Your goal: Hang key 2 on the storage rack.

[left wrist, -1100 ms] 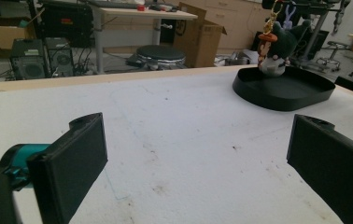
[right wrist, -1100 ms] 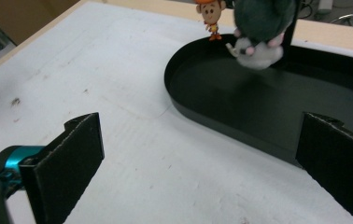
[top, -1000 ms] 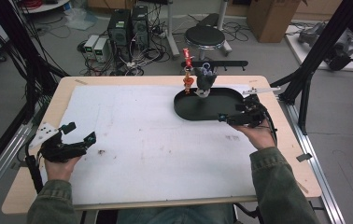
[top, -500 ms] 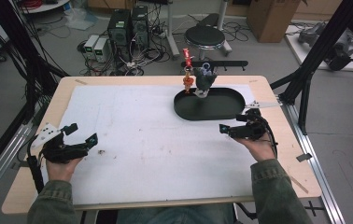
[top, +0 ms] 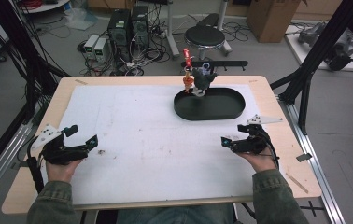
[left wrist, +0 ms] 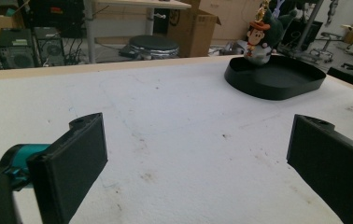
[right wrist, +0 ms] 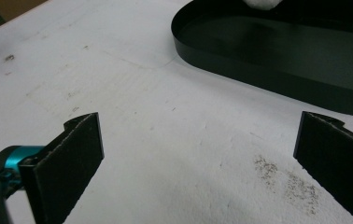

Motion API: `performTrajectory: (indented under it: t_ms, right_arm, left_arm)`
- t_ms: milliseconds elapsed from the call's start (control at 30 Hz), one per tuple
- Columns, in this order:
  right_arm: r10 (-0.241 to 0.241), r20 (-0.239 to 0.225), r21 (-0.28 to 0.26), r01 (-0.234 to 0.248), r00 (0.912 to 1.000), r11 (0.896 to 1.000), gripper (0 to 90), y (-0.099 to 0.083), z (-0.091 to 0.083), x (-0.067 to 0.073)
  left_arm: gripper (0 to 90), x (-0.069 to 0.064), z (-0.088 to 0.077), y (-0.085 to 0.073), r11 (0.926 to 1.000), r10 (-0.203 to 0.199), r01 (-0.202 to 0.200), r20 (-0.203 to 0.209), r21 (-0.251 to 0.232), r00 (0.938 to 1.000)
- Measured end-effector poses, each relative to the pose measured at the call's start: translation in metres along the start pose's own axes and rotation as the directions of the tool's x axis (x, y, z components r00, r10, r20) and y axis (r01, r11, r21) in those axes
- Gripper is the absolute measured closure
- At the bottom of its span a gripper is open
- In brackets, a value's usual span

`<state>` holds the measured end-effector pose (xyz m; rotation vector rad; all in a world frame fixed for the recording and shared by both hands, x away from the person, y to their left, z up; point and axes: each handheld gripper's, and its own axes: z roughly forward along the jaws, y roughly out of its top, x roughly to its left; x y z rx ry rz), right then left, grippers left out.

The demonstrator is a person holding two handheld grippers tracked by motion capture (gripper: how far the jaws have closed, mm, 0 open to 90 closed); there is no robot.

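Observation:
A black oval tray (top: 221,109) lies at the far right of the white mat, with a small figurine (top: 198,80) in an orange hat and dark green body standing at its far left end. The tray (left wrist: 282,84) and figurine (left wrist: 260,32) also appear far off in the left gripper view. My left gripper (top: 82,136) rests at the mat's left edge, open and empty. My right gripper (top: 233,135) hovers a short way in front of the tray (right wrist: 277,65), open with nothing between its jaws.
A white mat (top: 142,140) covers the wooden table (top: 300,177). A stool (top: 205,35), computer cases (top: 128,25) and cables stand on the floor beyond the far edge. Black frame posts (top: 314,60) rise at the right and left.
My right gripper has drawn back from the tray toward the near edge, empty. The left gripper shifted slightly nearer too.

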<state>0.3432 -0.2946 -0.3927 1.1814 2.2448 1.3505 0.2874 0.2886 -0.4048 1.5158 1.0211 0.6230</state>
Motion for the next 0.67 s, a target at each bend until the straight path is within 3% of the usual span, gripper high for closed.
performTrajectory:
  t_ms: [233, 433, 667]
  right_arm:
    - [-0.002, 0.003, 0.001, 0.002, 1.0, 1.0, 0.8, -0.014, -0.002, -0.001]
    - [-0.001, 0.019, -0.037, 0.002, 0.9998, 0.999, 0.8, -0.025, -0.005, -0.002]
    - [0.004, 0.013, -0.072, -0.003, 0.9999, 0.997, 0.8, -0.025, -0.01, -0.004]
  left_arm:
    - [5.3, -0.002, 0.0, -0.001, 0.9999, 0.0, 0.0, 0.004, 0.013, 1.0]
    - [5.4, -0.004, -0.001, -0.003, 0.9998, 0.001, -0.002, 0.005, 0.02, 1.0]
    - [5.3, -0.005, -0.001, -0.004, 0.9996, 0.007, -0.007, 0.004, 0.028, 1.0]
